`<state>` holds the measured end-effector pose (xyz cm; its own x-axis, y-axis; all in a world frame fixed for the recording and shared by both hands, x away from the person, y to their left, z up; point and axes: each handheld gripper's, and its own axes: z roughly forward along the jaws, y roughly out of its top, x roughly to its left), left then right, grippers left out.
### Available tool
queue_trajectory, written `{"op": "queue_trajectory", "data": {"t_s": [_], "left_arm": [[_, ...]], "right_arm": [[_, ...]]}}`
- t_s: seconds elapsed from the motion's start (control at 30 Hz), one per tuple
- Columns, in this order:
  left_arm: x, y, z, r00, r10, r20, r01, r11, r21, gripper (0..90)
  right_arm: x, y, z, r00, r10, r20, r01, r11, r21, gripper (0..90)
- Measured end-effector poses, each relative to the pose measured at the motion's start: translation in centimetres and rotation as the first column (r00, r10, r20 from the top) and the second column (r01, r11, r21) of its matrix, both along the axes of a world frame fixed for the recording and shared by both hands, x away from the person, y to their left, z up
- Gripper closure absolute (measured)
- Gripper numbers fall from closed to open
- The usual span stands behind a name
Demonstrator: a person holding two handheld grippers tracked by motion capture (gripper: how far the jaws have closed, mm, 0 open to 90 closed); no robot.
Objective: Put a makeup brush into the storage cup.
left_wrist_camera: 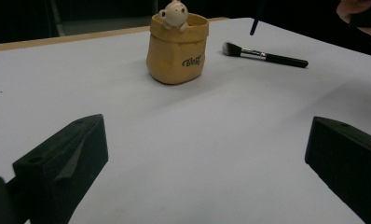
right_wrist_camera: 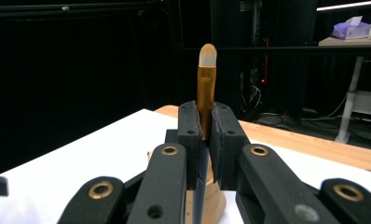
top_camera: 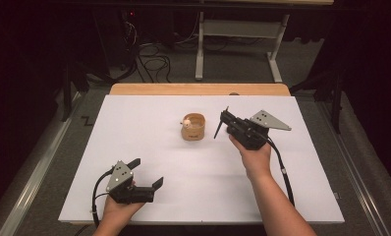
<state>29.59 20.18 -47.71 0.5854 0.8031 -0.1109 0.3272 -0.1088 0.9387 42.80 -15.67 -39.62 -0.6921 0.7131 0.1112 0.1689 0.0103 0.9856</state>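
Open white table (top_camera: 193, 187) ahead; only the yellow cup (left_wrist_camera: 175, 49) and black brush (left_wrist_camera: 266, 56) (probably touching nothing) intrude

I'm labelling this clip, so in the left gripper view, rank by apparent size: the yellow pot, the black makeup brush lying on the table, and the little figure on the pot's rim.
1. Yellow pot, largest.
2. Black makeup brush: long but thin, and it lies a little farther off.
3. Little figure, smallest.

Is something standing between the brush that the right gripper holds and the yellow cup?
Nothing visible does. The right gripper is shut on the gold brush, beside the yellow cup. The bear figure sits on the cup's rim.
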Motion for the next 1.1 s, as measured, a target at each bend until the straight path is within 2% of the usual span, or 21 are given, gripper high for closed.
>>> {"op": "queue_trajectory", "data": {"t_s": [0.2,0.4,0.7,0.97,1.1], "left_arm": [[0.0,-0.1,0.0,1.0000,-0.007,0.001,0.007,1.0000,0.000,0.3],[0.0,0.1,0.0,1.0000,-0.009,0.003,0.009,0.9999,-0.005,0.2],[-0.1,0.0,0.0,1.0000,-0.005,0.007,0.005,1.0000,-0.004,0.3],[0.0,0.1,0.0,1.0000,0.000,0.007,0.000,0.9998,-0.022,0.3],[-0.1,0.1,0.0,0.9999,-0.009,0.009,0.009,0.9998,-0.019,0.3]], "right_arm": [[1.5,1.4,0.9,0.9999,-0.015,0.001,0.015,0.9999,0.007,85.0],[2.2,2.5,1.4,0.9997,-0.016,0.016,0.016,0.9999,0.000,85.0],[3.2,3.9,1.9,0.9996,-0.022,0.016,0.022,0.9997,-0.006,85.0],[4.1,5.2,1.5,0.9996,-0.029,0.006,0.029,0.9987,-0.042,84.9],[4.9,6.0,0.7,0.9993,-0.037,-0.001,0.037,0.9968,-0.071,84.9]]}}
